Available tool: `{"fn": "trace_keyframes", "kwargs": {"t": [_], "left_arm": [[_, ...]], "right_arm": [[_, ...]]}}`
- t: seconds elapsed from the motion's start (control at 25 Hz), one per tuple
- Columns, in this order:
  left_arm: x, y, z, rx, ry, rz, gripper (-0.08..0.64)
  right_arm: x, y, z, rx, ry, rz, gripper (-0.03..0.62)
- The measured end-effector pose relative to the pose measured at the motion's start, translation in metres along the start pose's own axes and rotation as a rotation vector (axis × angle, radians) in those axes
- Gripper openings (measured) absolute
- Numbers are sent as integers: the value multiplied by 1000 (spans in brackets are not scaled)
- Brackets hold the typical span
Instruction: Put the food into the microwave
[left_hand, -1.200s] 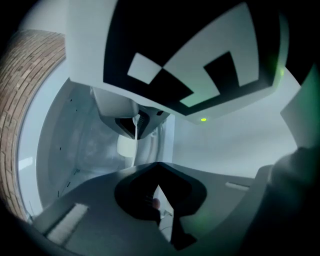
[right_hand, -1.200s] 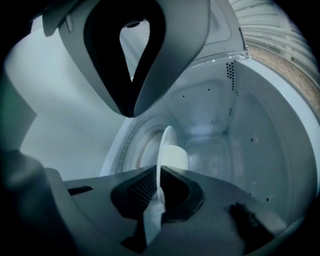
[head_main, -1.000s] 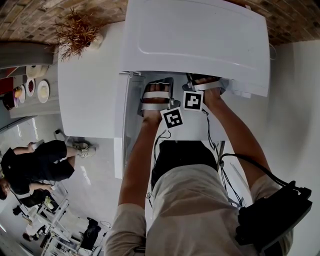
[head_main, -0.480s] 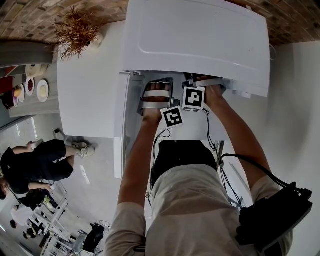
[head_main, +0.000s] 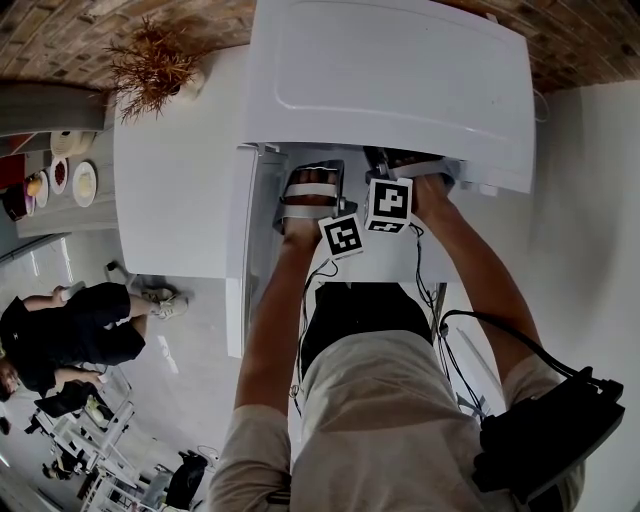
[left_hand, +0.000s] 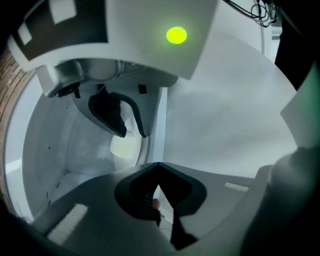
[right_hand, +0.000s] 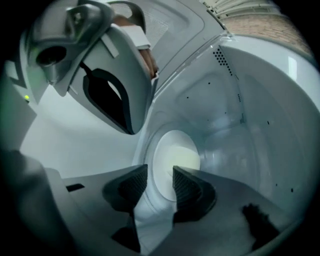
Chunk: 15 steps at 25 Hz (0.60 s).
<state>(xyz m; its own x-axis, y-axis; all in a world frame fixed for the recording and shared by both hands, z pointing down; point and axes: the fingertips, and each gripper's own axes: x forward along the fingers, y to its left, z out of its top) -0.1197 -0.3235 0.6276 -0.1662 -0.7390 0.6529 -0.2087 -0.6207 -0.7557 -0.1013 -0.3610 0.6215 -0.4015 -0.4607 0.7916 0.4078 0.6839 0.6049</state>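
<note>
We reach both arms forward and down, our left forearm (head_main: 272, 330) and right forearm (head_main: 478, 275) running almost side by side. Our left hand (head_main: 305, 200) and right hand (head_main: 428, 192) sit close together, and the left marker cube (head_main: 343, 237) lies just beside the right marker cube (head_main: 389, 203). Our left gripper (left_hand: 159, 166) has its jaws brought together, tips meeting with nothing seen between them. Our right gripper (right_hand: 160, 186) is angled downward with its jaws opening, and the ribbed pads (right_hand: 186, 189) stand apart with nothing pinched between them.
</note>
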Motion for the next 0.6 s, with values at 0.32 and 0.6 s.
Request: {"fn": "trace_keyframes", "kwargs": {"t": [0.32,0.6], "left_arm": [[-3,-1,8,-3,-14,5,6],[-17,0,9,13,-13,20,6]], "right_arm": [[-16,7,0,-18,-9,-37,160],[-39,12,9,-30,-44,-91,8]]}}
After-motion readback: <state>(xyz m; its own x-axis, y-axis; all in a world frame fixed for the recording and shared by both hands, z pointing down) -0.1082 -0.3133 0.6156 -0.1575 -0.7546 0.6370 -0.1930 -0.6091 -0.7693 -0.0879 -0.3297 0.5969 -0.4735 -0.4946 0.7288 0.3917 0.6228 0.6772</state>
